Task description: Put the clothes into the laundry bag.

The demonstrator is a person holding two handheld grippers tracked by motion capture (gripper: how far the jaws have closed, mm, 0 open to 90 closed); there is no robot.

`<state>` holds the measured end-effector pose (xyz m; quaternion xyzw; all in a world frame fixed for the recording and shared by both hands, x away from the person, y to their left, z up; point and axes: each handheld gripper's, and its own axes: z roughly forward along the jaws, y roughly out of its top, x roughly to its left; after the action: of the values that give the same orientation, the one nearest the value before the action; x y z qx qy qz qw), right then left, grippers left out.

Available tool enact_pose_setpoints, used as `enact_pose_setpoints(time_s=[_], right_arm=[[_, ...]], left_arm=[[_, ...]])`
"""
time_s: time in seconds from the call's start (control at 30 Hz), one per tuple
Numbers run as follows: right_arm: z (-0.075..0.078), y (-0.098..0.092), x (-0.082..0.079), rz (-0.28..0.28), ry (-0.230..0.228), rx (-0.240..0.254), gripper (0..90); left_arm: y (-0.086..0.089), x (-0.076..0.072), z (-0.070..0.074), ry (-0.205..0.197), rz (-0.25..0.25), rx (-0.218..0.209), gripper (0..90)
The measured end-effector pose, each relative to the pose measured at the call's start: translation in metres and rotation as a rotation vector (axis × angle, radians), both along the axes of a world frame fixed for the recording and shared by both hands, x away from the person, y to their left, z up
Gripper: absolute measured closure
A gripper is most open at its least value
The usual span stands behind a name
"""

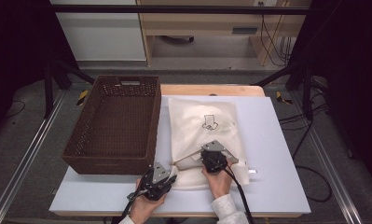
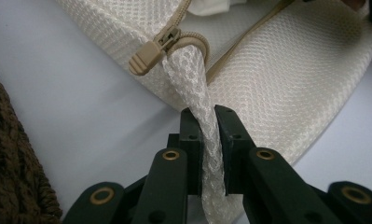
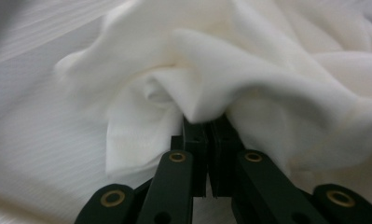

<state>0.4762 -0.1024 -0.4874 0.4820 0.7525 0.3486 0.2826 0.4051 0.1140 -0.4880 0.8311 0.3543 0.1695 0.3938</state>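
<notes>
One mesh bag (image 1: 204,133) lies just beside one brown basket (image 1: 116,123); left gripper (image 2: 208,122) pinches its mesh corner, right gripper (image 3: 207,122) is clenched on white cloth (image 3: 230,79).

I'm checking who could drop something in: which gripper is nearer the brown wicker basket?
Left. The left gripper sits just below the basket by its near right corner, clamped on the mesh bag. The right gripper is farther right, over the bag.
</notes>
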Motion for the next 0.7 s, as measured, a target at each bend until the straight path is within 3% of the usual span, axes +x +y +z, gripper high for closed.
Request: enact_pose_setpoints(time_s=[0.1,0.17,0.23,0.3,0.37,0.53,0.6,0.7], right_arm=[[0.000,-0.001,0.006,-0.040,-0.003,-0.004,87.9],[0.000,-0.002,0.006,-0.026,-0.008,-0.004,87.4],[0.002,-0.005,0.001,0.009,-0.007,0.031,85.0],[0.007,-0.011,-0.010,0.033,-0.028,0.080,79.1],[0.014,-0.018,-0.021,0.083,-0.037,0.097,73.6],[0.032,-0.044,-0.059,0.132,-0.092,0.144,71.8],[0.040,-0.059,-0.071,0.110,-0.130,0.145,71.4],[0.046,-0.083,-0.080,0.020,-0.182,0.143,65.5]], left_arm=[[0.000,0.000,0.000,0.000,0.000,0.000,80.9],[0.000,0.000,0.000,-0.001,0.000,0.003,81.0],[0.000,0.000,0.000,-0.001,0.000,0.003,80.9],[0.000,0.000,0.000,0.000,0.000,0.000,80.9],[0.000,0.000,0.000,0.000,0.000,-0.001,80.9],[0.000,0.000,0.000,0.000,0.001,-0.001,80.9],[0.000,0.000,0.000,0.000,0.001,-0.001,80.9],[0.000,0.000,0.000,0.001,0.002,-0.004,80.9]])
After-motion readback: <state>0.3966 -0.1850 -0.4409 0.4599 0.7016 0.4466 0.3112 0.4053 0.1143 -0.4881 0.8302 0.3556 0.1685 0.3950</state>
